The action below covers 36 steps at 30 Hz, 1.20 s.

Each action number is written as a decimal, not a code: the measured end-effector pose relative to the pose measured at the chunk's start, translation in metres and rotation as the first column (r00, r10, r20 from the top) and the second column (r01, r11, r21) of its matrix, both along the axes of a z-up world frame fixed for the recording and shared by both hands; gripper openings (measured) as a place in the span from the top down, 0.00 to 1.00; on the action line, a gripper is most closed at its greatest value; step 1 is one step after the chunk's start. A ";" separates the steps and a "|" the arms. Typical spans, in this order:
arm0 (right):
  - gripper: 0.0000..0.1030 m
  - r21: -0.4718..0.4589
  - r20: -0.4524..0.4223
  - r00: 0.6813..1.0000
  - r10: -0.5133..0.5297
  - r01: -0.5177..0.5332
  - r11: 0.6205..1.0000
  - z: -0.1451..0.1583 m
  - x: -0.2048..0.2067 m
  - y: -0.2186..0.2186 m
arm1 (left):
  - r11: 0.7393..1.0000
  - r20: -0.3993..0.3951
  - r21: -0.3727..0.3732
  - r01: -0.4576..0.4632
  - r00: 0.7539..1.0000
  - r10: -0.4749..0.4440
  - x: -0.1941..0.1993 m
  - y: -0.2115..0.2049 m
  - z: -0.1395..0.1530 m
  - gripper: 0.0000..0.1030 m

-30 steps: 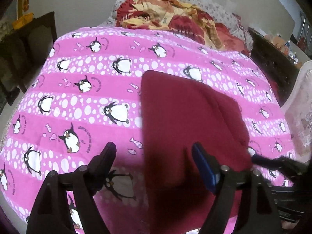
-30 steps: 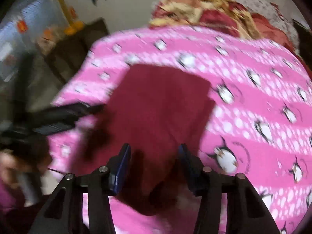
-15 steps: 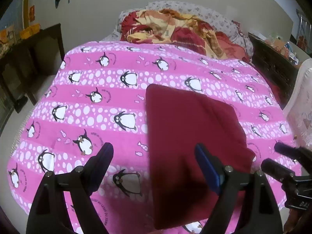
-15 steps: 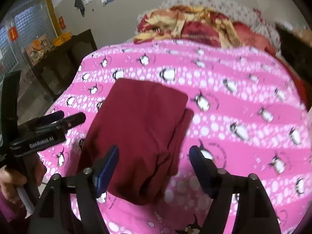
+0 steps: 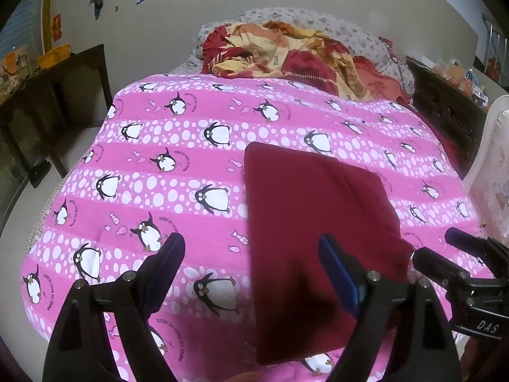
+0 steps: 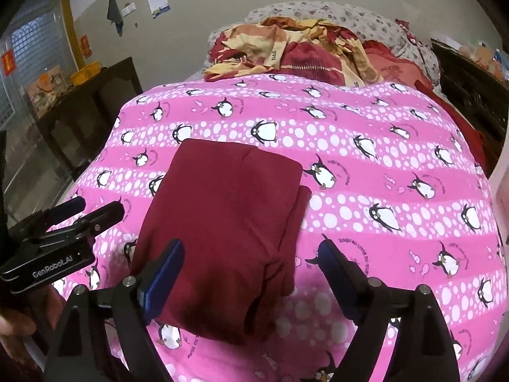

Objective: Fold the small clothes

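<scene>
The dark red cloth lies folded in a neat, soft rectangle on the pink penguin blanket, nearer the foot of the bed than the crumpled quilt. Both claws hang above its near edge, left claw and right claw wide open, holding nothing. I think the fold is done.

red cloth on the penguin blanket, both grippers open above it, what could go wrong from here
1. The red cloth lies near the front edge of the pink blanket; a tug toward the person could drag it off.
2. Its layers are uneven on its right side, where a lower layer sticks out, so another fold may come out crooked.
3. The left gripper and right gripper hang close together and could collide.
</scene>
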State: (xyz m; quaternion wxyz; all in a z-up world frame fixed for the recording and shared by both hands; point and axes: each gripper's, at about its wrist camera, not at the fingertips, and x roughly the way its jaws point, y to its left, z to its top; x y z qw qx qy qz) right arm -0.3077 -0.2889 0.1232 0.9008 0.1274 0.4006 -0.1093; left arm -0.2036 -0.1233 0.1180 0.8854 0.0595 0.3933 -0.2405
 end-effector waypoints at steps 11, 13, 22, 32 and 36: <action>0.12 0.006 -0.016 1.000 0.004 -0.004 1.000 -0.006 0.008 0.002 | 1.000 -0.002 0.002 -0.006 1.000 0.006 0.003 0.000 -0.002 0.18; 0.12 0.010 -0.022 1.000 0.006 -0.006 1.000 -0.007 0.010 0.002 | 1.000 -0.005 -0.001 -0.007 1.000 0.007 0.003 0.000 -0.002 0.18; 0.12 0.020 -0.034 0.999 0.009 -0.009 1.000 -0.010 0.014 0.001 | 1.000 -0.020 0.000 -0.014 1.000 0.014 0.007 0.001 -0.009 0.18; 0.12 0.024 -0.048 0.999 0.012 -0.011 1.000 -0.014 0.018 0.002 | 1.000 -0.025 0.003 -0.012 1.000 0.013 0.009 0.001 -0.011 0.18; 0.12 0.025 -0.051 0.999 0.013 -0.012 1.000 -0.015 0.019 0.002 | 1.000 -0.027 0.005 -0.011 1.000 0.011 0.009 0.000 -0.012 0.18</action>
